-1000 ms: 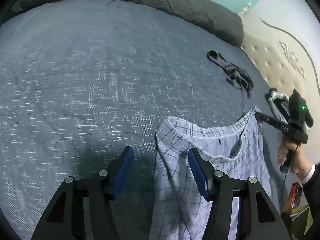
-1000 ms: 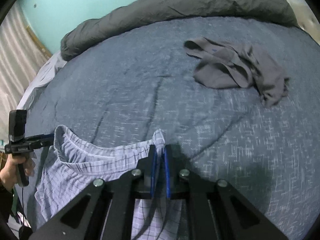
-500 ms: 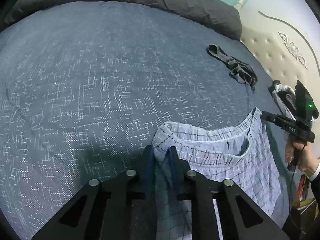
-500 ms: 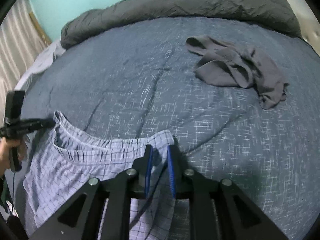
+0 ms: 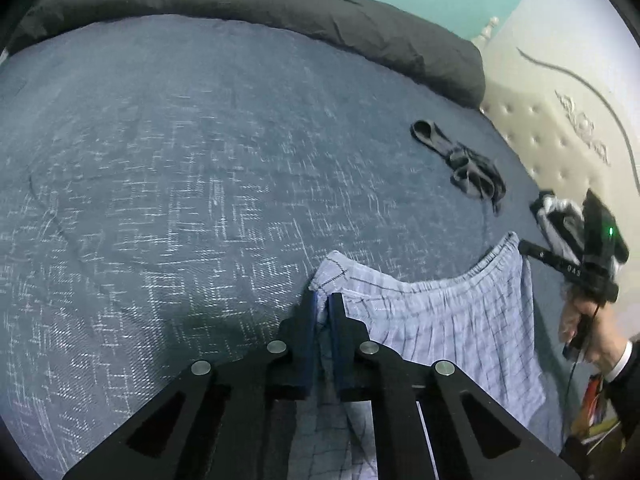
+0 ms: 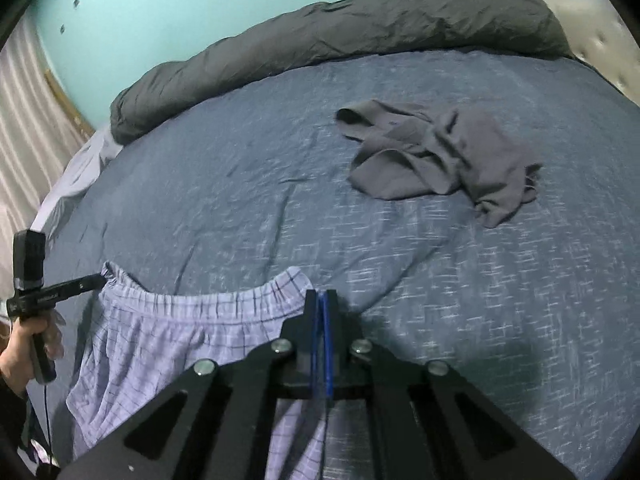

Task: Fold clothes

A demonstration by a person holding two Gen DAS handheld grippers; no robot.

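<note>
Light blue plaid shorts (image 5: 452, 320) hang stretched by their elastic waistband between my two grippers, above the near edge of the bed. My left gripper (image 5: 323, 300) is shut on the left corner of the waistband. My right gripper (image 6: 320, 300) is shut on the other corner; the shorts (image 6: 168, 340) spread to its left in the right wrist view. Each gripper shows in the other's view: the right one (image 5: 524, 246) at the far right, the left one (image 6: 98, 280) at the far left. The legs of the shorts hang below the frame.
The bed has a dark blue sheet (image 5: 180, 184) (image 6: 460, 280). A crumpled grey garment (image 6: 436, 160) (image 5: 460, 160) lies on it farther back. A dark grey duvet (image 5: 280, 4) (image 6: 360, 28) is rolled along the far edge. A padded cream headboard (image 5: 560, 120) stands to the right.
My left gripper was open beside the waistband a second ago and has since shut on its corner. Both grippers have lifted and pulled the waistband more taut.
</note>
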